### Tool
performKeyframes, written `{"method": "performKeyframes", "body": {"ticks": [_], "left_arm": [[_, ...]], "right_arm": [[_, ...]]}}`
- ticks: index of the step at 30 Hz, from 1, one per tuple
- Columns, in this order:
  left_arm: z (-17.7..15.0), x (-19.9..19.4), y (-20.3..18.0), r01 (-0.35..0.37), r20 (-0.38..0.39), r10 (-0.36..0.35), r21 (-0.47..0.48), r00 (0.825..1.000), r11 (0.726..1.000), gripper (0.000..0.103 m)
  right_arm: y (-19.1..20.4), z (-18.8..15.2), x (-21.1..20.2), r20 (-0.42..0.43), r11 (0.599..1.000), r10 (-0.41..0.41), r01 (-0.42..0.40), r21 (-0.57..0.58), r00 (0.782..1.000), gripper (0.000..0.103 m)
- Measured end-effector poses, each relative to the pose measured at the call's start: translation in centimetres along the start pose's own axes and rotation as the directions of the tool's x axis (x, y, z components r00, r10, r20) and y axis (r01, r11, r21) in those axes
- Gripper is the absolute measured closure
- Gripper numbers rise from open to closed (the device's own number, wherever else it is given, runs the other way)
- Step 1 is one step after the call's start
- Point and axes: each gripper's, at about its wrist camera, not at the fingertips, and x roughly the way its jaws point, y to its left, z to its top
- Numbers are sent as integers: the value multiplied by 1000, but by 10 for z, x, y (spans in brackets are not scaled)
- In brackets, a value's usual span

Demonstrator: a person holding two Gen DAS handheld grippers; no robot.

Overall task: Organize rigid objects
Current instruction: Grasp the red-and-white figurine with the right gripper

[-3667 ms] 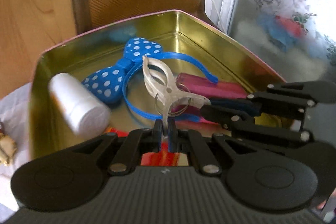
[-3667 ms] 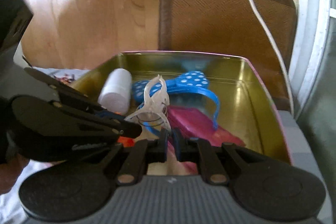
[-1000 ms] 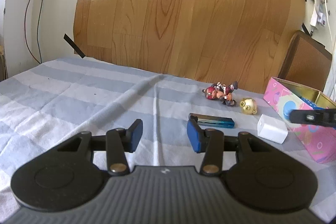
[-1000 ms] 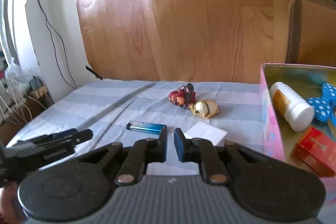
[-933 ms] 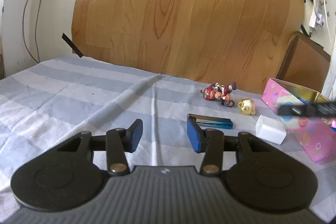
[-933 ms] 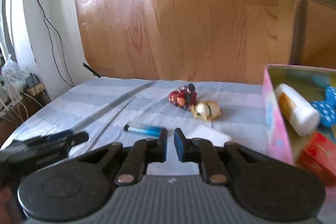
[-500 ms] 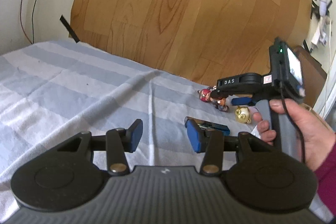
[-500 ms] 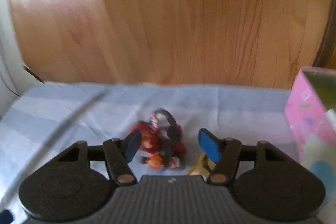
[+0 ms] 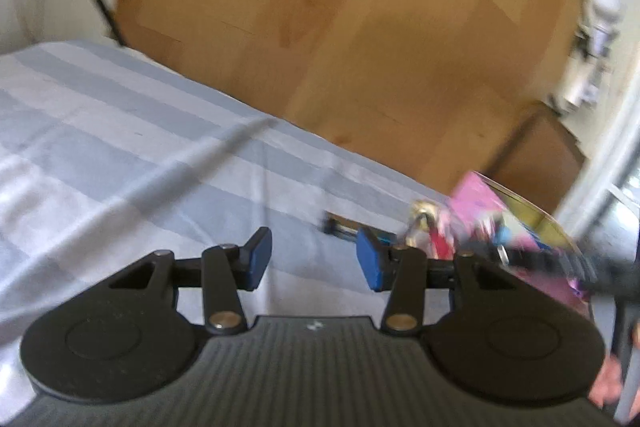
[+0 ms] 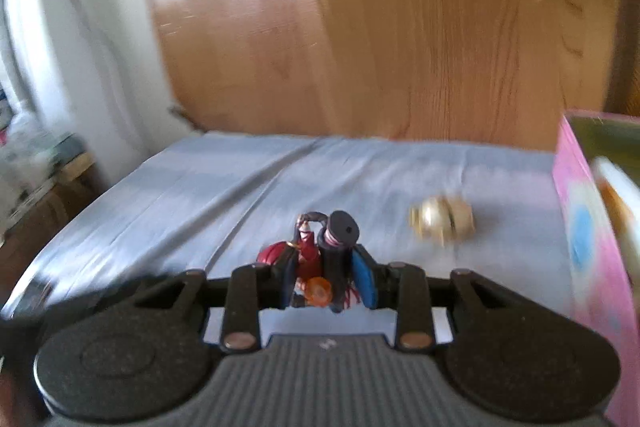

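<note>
Two blue pads of the right gripper (image 10: 326, 281) are now pressed on either side of the red and black figurine (image 10: 320, 263); half a second ago they stood wide apart around it, and the jaws have just been closing. The figurine is held clear of the striped cloth (image 10: 240, 195), its long axis running away from the camera, with the black hat end pointing up and forward. The gold ball (image 10: 442, 221) lies to the figurine's right, apart from it, with the pink tin (image 10: 588, 227) beyond at the cloth's right edge. Bare cloth lies to the figurine's left and ahead, as far as the wooden panel (image 10: 360, 27). The left gripper (image 9: 310, 259) is seen with its jaws apart and nothing between them, unchanged, the blue lighter (image 9: 340, 227) lying just beyond.
</note>
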Motion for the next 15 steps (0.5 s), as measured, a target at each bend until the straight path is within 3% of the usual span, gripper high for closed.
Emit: {"method": "performKeyframes", "body": {"ticks": [5,7,9,11,13,15], "left_arm": [[-11,-1,-18,145,-110,-146,-18,983,989,54],[-19,-5,-37,147,-138,-146,1,980,989,54],[-26,-8,-50,169,-183,-169,-18,968,985,51],[-31,-15,-58,144,-201,-144,-15,969,989,29],[-33,-19,-62,123,-204,-123,-15,971,992,20],[-34,-18,-62,129,-227,-136,-44,964,991,18]], "right_arm": [[-15,-67,-54,-53,995,90,-92,-31,995,73],[-15,-80,-68,-37,996,46,-48,-70,998,57],[-17,-83,-77,-28,995,35,-37,-97,999,50],[-15,-80,-86,-3,988,19,-19,-151,1000,50],[-12,-80,-95,16,975,17,-13,-221,1000,44],[-11,-87,-106,36,960,39,-28,-278,999,34]]}}
